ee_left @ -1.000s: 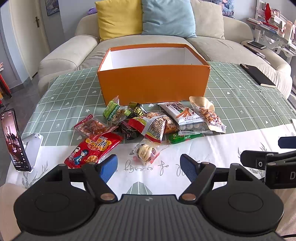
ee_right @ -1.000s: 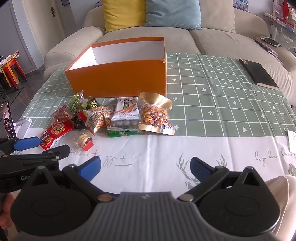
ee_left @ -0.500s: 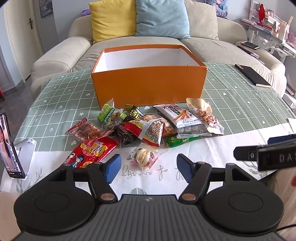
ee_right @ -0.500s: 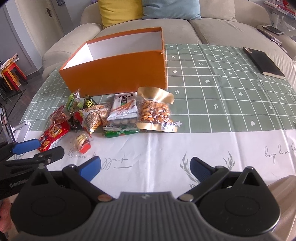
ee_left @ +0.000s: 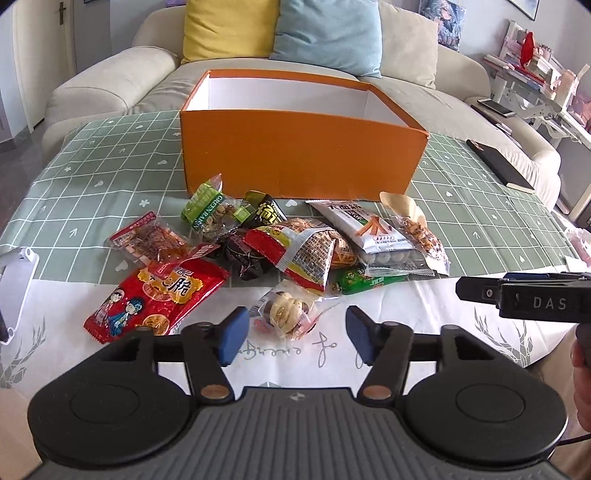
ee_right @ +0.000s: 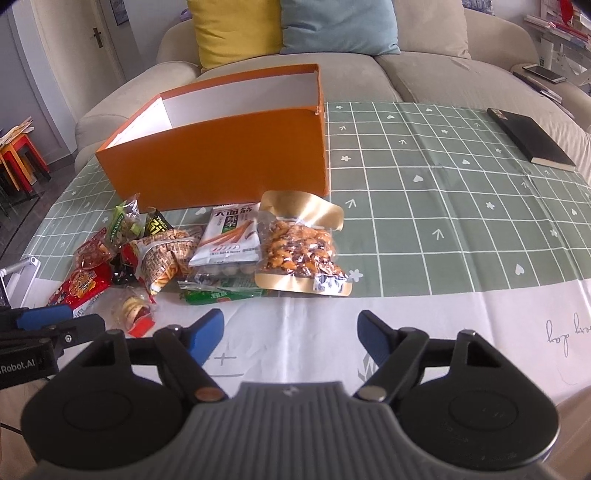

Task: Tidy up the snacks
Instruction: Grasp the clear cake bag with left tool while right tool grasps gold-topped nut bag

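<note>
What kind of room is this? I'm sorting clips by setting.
Most likely a home living room: a sofa with cushions behind a clothed table, and a shelf of oddments.

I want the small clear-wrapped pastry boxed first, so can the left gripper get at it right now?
Probably yes: the left gripper is open with nothing held, and the pastry lies just ahead of its fingers, uncovered by other packets.
</note>
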`<action>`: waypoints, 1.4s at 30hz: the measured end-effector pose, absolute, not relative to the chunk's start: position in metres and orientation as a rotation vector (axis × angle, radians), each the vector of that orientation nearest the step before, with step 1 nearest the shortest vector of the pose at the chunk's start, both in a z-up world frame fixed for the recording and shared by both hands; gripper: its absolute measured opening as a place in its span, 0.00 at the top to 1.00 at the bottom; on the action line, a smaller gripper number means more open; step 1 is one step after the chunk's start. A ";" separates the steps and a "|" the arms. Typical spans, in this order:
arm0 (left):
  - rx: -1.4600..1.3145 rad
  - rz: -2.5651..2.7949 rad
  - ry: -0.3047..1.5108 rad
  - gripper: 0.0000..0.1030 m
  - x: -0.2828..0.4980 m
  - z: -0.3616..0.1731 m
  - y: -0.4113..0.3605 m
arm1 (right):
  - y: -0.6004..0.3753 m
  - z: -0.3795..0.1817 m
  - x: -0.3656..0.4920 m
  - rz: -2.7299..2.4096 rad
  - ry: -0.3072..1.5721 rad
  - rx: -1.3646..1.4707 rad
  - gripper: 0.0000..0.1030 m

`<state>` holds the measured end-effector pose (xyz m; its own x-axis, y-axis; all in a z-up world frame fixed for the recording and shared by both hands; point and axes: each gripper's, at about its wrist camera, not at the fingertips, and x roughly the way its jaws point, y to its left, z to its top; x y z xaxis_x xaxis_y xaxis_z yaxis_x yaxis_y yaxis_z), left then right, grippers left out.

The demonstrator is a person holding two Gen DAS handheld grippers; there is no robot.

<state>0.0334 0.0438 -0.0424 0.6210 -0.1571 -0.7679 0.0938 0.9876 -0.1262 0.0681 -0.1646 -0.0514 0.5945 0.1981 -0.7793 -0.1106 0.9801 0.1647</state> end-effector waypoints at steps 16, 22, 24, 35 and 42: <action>0.123 -0.252 0.972 0.27 0.077 -0.081 0.033 | -0.164 -0.066 0.121 0.155 0.867 0.135 0.25; 0.137 -0.254 0.978 0.27 0.084 -0.088 0.032 | -0.163 -0.083 0.145 0.159 0.907 0.152 0.28; 0.139 -0.252 0.980 0.27 0.087 -0.090 0.031 | -0.164 -0.089 0.152 0.164 0.930 0.173 0.27; 0.147 -0.251 0.994 0.33 0.096 -0.094 0.027 | -0.177 -0.113 0.170 0.199 1.004 0.351 0.19; 0.142 -0.240 0.997 0.37 0.093 -0.092 0.023 | -0.177 -0.109 0.170 0.219 1.004 0.380 0.33</action>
<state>0.0933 0.0233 -0.0918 0.5197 -0.1345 -0.8437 0.2643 0.9644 0.0090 0.1702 -0.1767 -0.1093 0.5229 0.3496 -0.7774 -0.0052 0.9133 0.4072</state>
